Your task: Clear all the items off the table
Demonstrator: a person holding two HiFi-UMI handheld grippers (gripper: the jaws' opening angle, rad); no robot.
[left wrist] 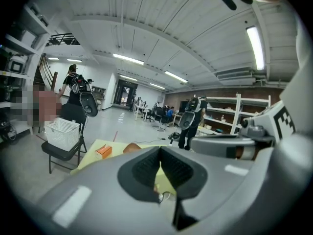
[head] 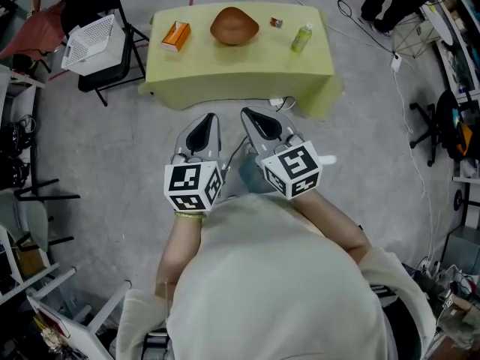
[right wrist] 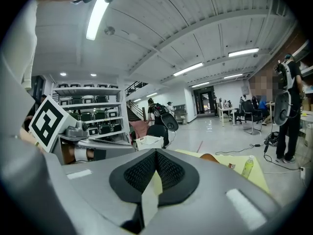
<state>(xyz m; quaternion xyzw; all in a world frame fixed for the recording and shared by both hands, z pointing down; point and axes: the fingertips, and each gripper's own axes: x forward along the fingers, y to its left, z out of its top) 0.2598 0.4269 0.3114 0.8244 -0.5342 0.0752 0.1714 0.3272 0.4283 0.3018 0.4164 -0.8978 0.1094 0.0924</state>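
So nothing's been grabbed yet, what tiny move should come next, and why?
Probably a step forward to the table. The left gripper and the right gripper are both shut and empty, held short of it. The orange box, bowl, small item and green bottle all sit on top, likely out of reach from here.

The hall was bright and evenly lit by long ceiling tubes (left wrist: 254, 47) high above the left gripper (left wrist: 160, 155) and the right gripper (right wrist: 156, 154); the tubes glared white. Shadows on the floor (head: 97, 163) ahead of them were soft. Both gripper views bent strongly at the edges, with black corners, and the near jaws looked slightly unsharp.
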